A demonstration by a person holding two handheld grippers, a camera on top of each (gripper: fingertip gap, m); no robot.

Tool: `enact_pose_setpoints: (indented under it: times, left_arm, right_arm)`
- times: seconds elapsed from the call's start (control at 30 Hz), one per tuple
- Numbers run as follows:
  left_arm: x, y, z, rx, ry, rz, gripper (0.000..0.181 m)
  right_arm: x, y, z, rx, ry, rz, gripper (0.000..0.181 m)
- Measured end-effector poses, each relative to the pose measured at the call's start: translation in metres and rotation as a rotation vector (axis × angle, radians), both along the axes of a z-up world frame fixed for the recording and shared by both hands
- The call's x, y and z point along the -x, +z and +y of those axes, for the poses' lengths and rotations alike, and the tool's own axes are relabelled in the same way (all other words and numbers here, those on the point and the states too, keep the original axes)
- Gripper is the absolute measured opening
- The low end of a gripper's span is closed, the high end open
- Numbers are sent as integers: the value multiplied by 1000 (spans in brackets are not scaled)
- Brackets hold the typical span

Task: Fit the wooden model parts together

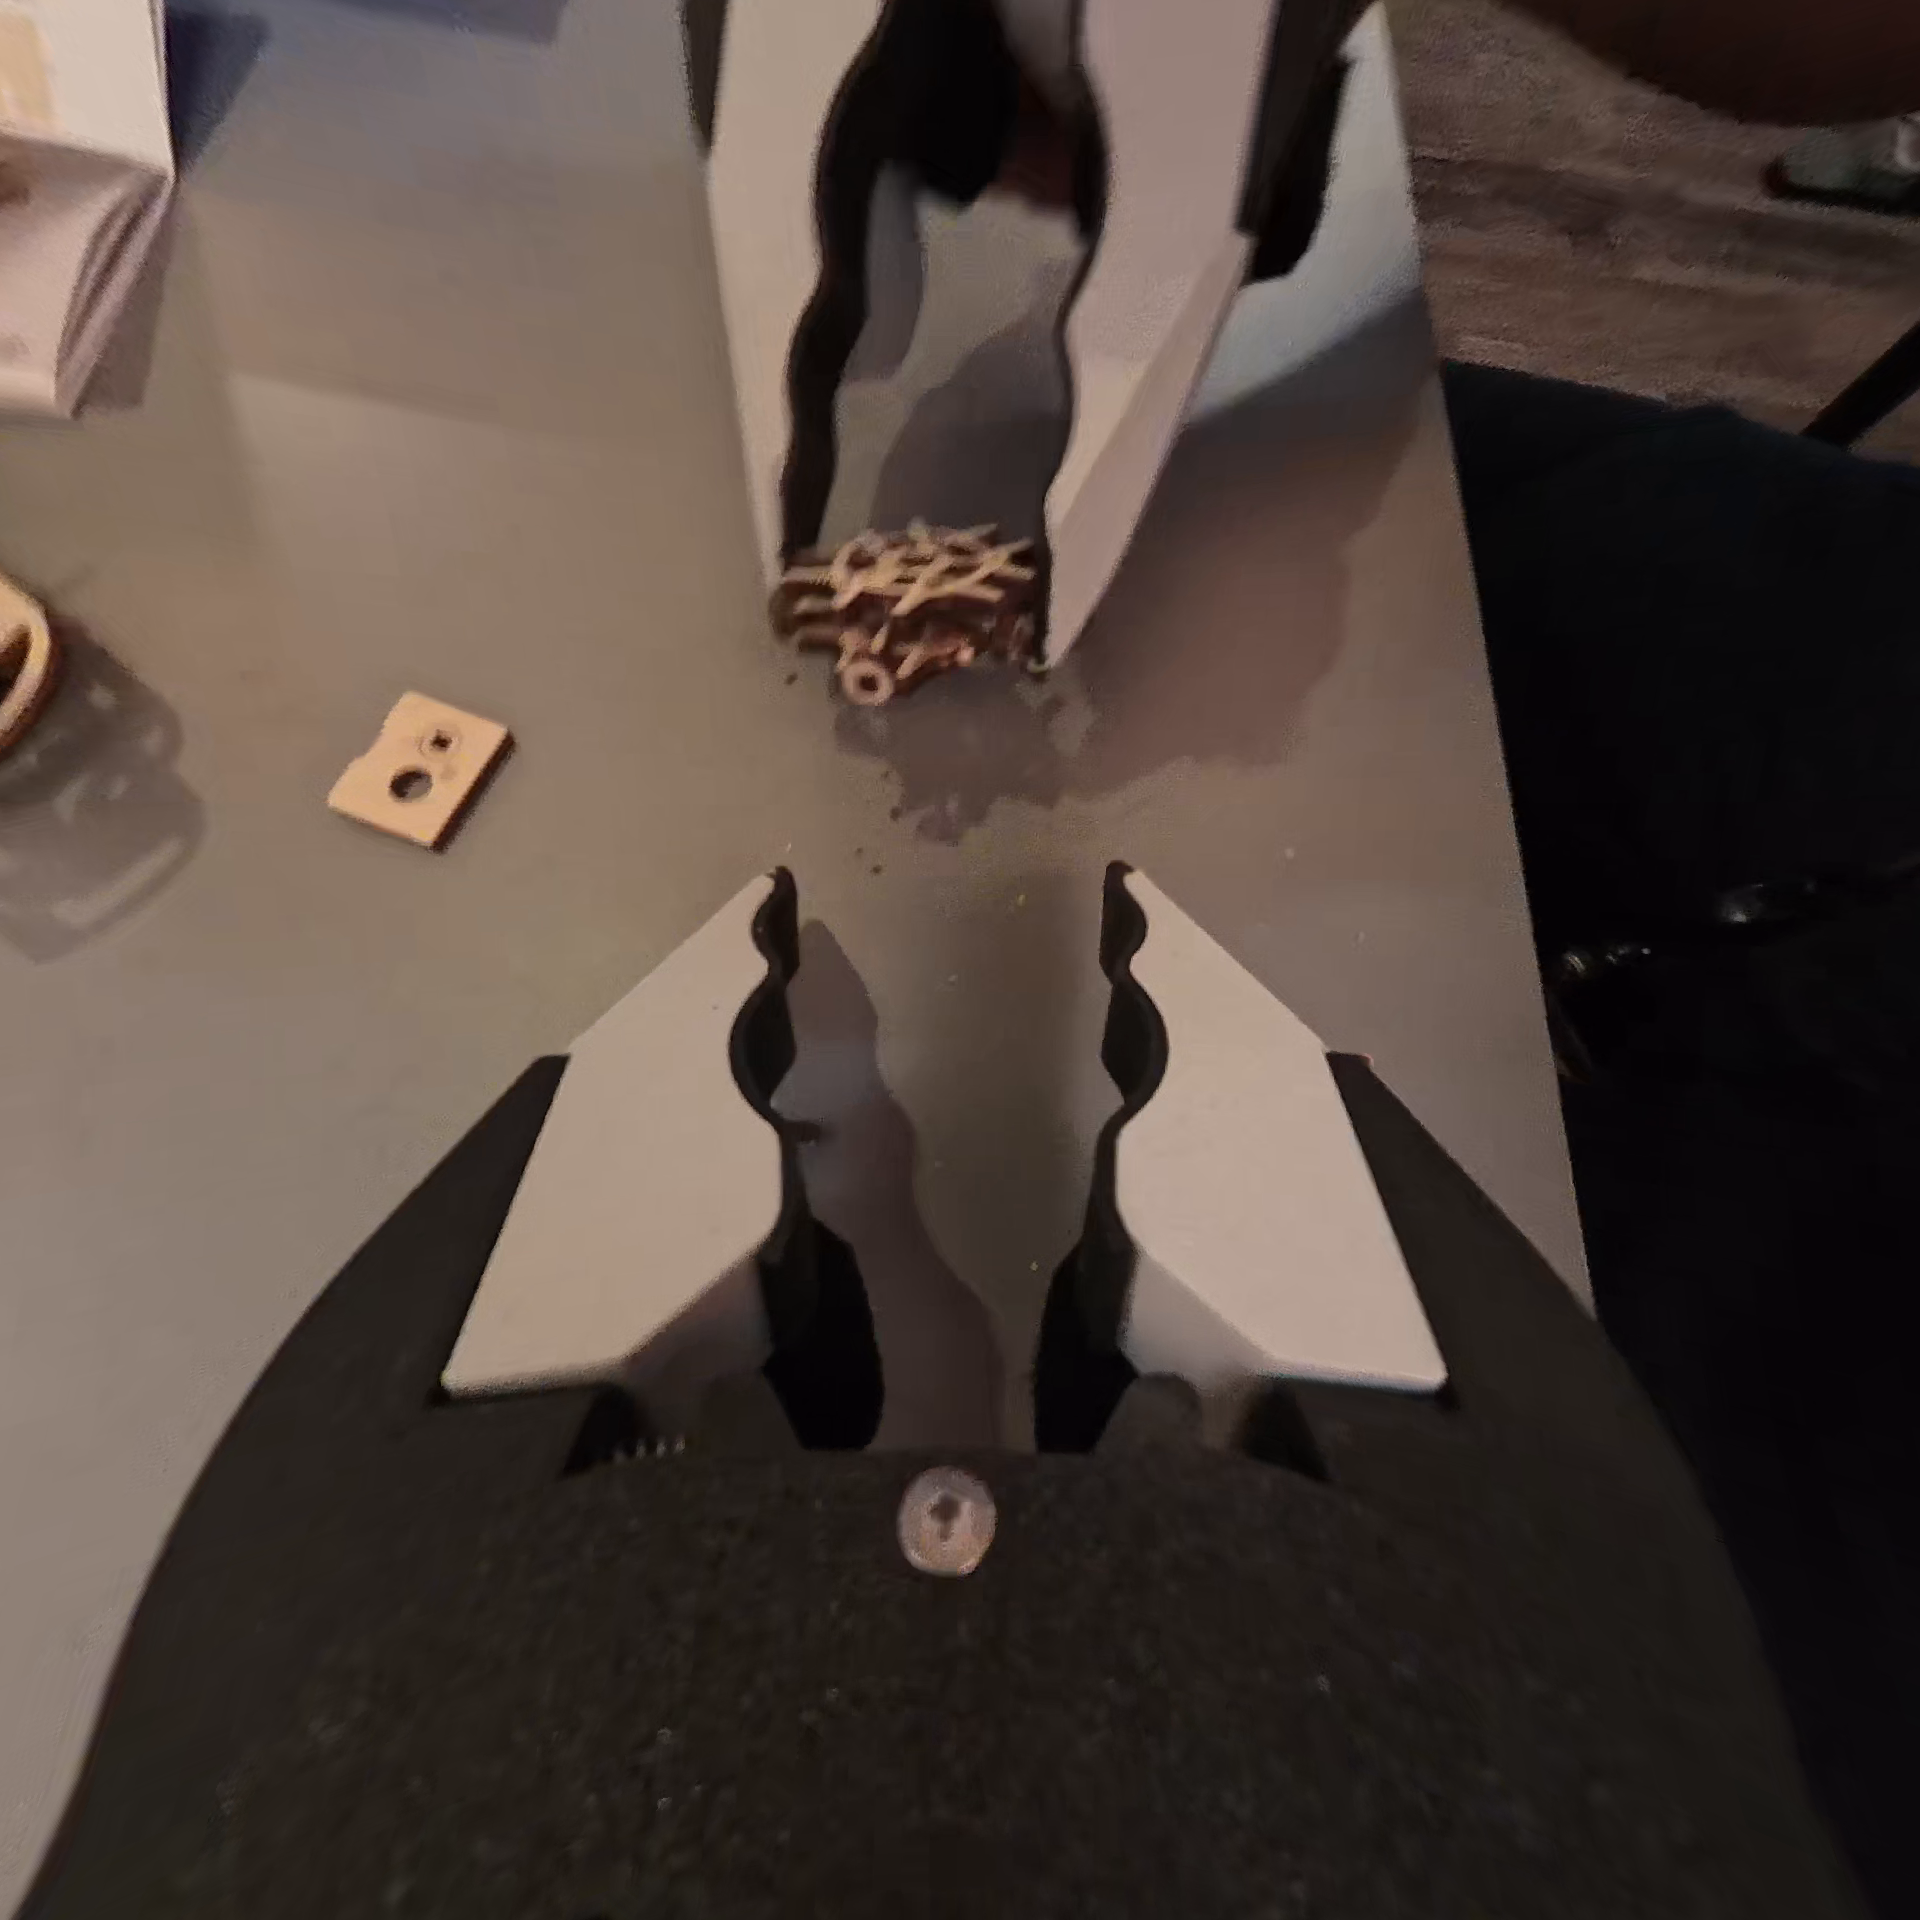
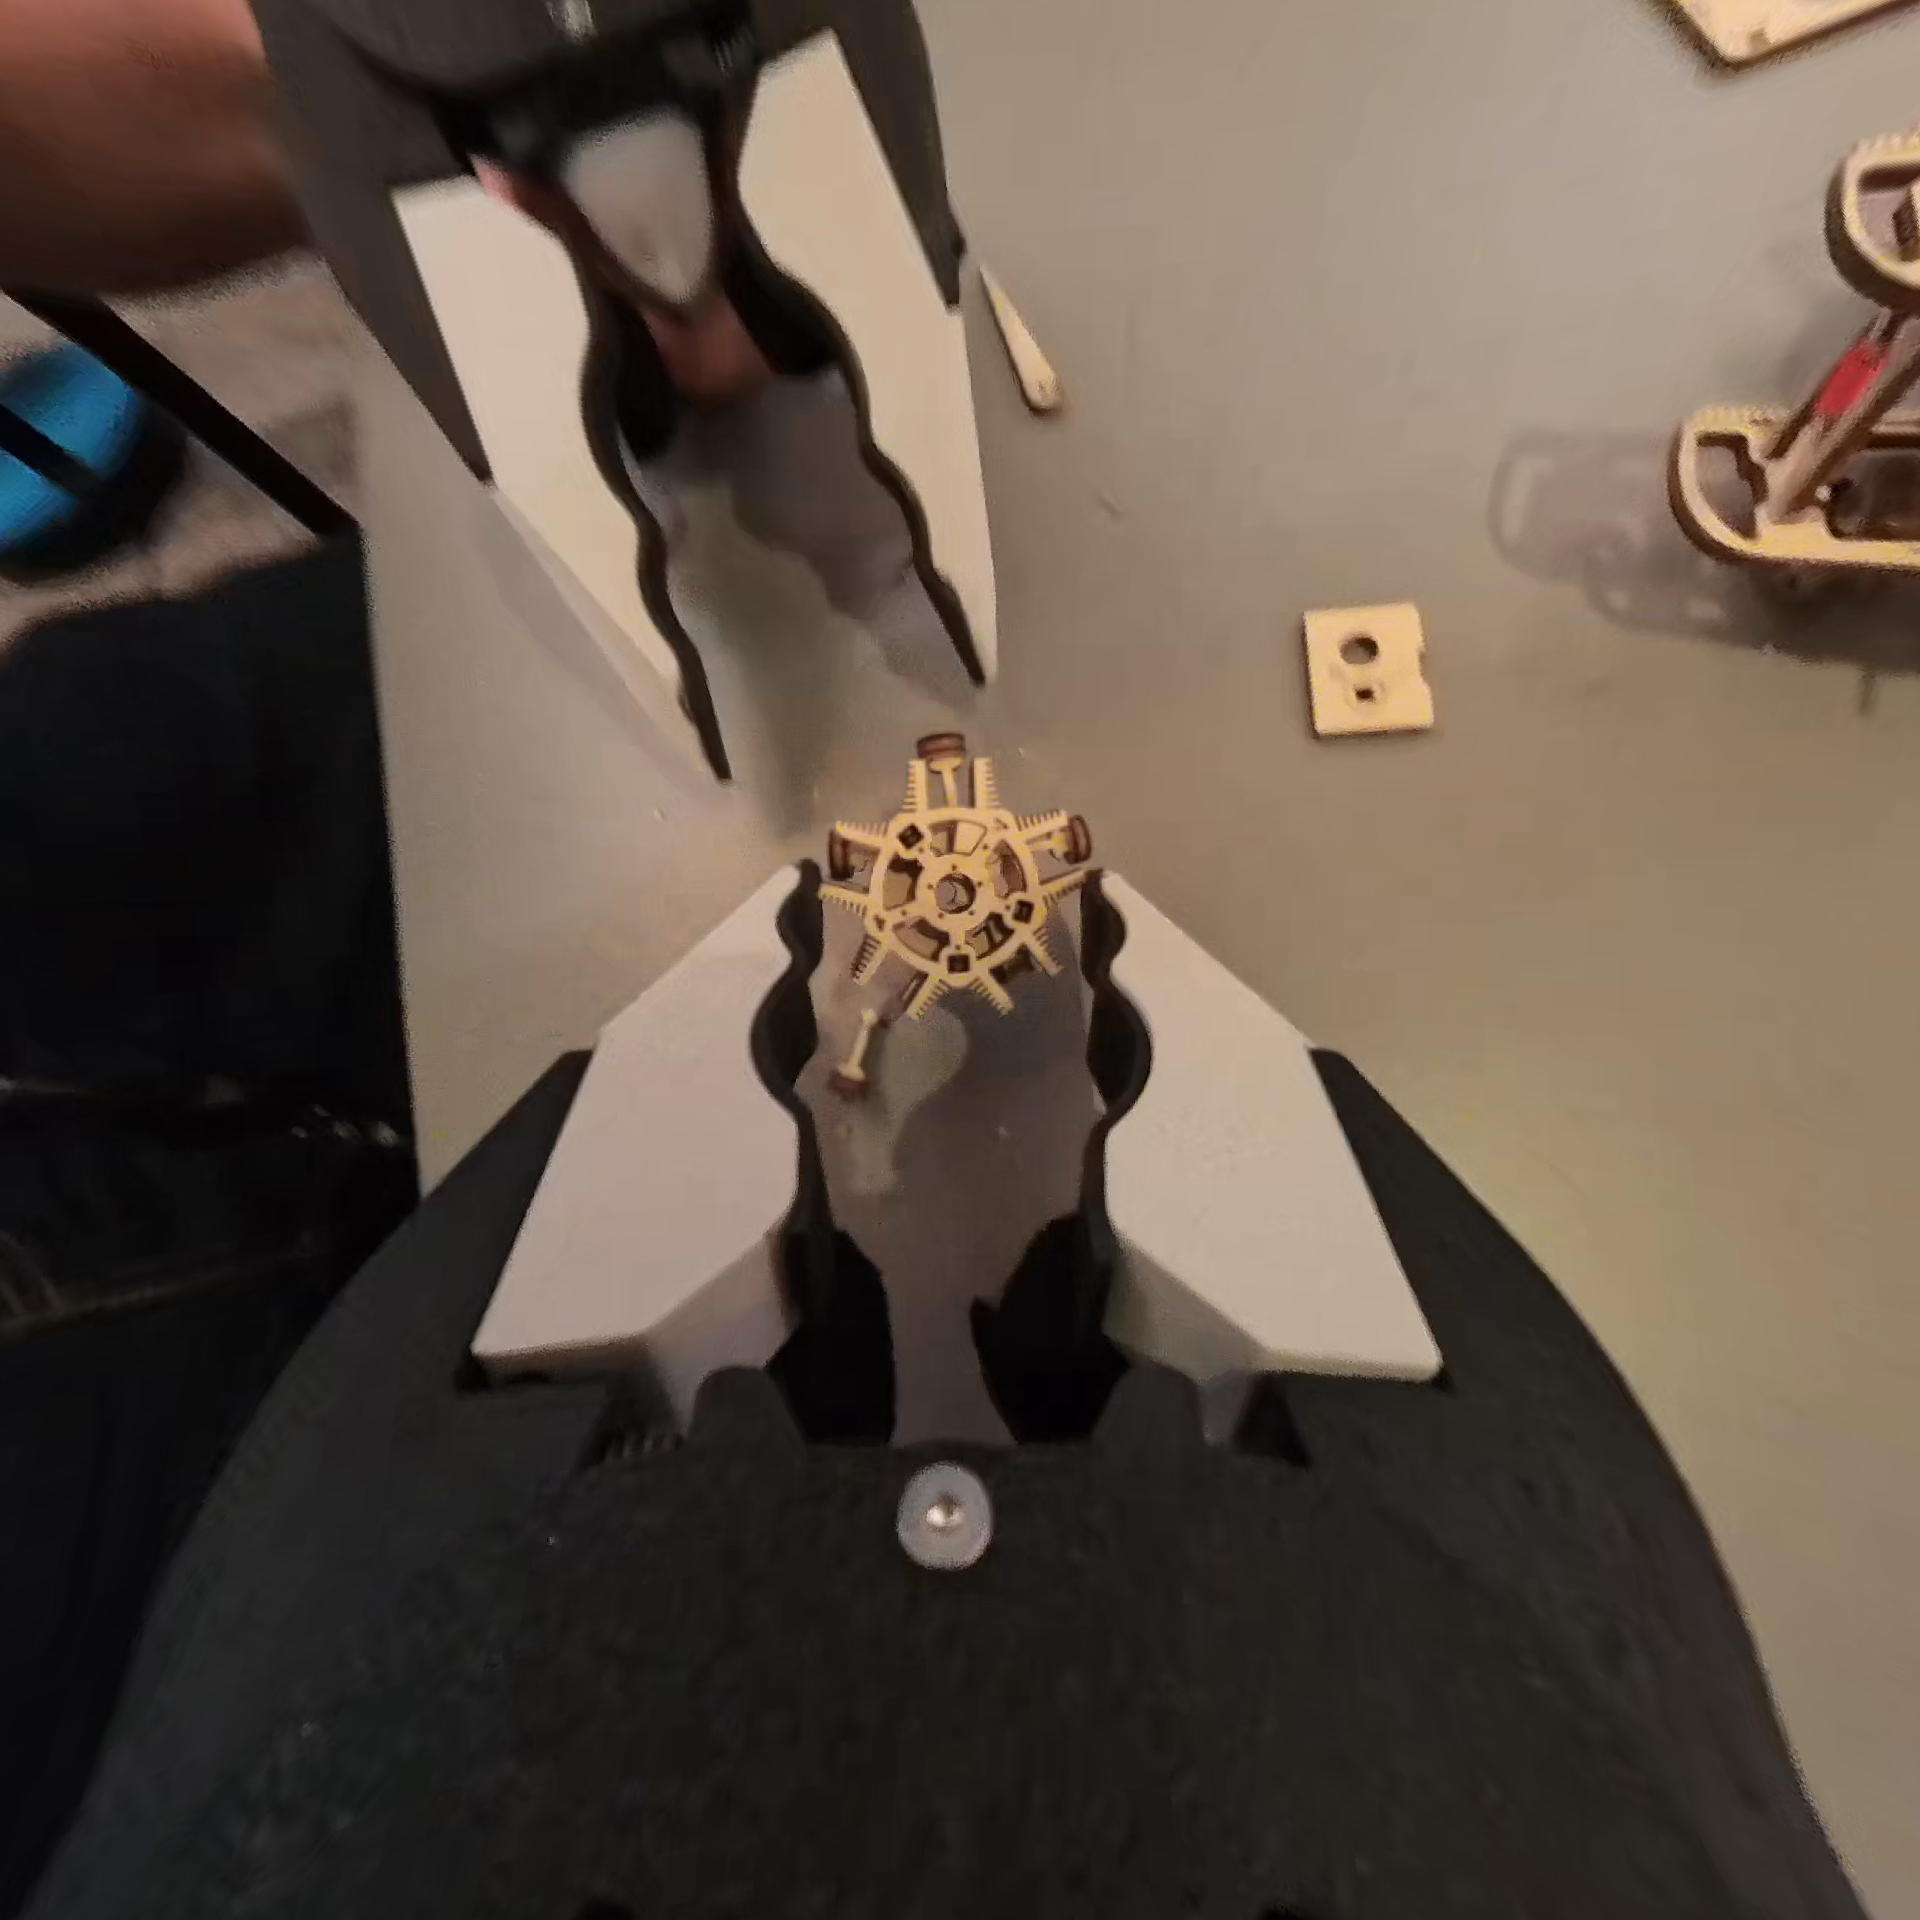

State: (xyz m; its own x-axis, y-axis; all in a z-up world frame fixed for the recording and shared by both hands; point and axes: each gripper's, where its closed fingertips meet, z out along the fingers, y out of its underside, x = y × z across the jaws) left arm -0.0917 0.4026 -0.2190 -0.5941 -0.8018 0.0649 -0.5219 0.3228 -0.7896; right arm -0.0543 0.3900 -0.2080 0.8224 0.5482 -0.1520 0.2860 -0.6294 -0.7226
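— Which step is this, do you reckon?

— The holding step, I'd say. The right gripper (image 2: 951, 894) has the radial wooden engine (image 2: 956, 899) pinched between its fingertips, low over the grey table (image 2: 1558, 1039) — jaws closed only as far as the part's width. A small rod piece (image 2: 860, 1051) dangles loose from its underside.

— And the left one?

— The left gripper (image 1: 948, 888) holds nothing. Its jaws stand partly open, tips pointing at the engine from just in front, not touching it.

— So what comes next?

— My guess: something has to be mated to that engine. The square wooden plate (image 1: 421, 771) with two holes lies flat on the table, well off to the side. Fetching it means pinching a thin flat piece by its edges, which calls for a careful, low approach.

— Do the two views differ?

— They do. The right wrist view shows the engine face-on, hub and finned cylinders, plus a half-built wooden model (image 2: 1808, 436) with toothed rims and a pale stick (image 2: 1023, 348). The left wrist view sees the engine (image 1: 909, 613) only edge-on, but shows a white box (image 1: 73, 197) at the table's corner.
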Motion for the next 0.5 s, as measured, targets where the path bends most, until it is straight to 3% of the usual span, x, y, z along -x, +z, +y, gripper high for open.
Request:
enact_pose_setpoints:
  times: [0.1, 0.2, 0.3, 0.43, 0.5]
  left_arm:
    - [-1, -7, 6, 67, 90, 104, 61]
    - [0, 9, 0, 286, 114, 150, 58]
    - [0, 25, 9, 470, 168, 144, 56]
    - [7, 40, 35, 464, 335, 35, 49]
    - [17, 42, 24, 405, 330, 18, 56]
  right_arm:
    - [-6, -1, -9, 65, 32, -107, 49]
    - [-3, 1, -15, 99, 36, -64, 49]
    - [-5, -1, -21, 79, 41, -176, 49]
    - [2, -8, -23, 72, 12, -182, 49]
    - [17, -5, -26, 38, 29, -90, 49]
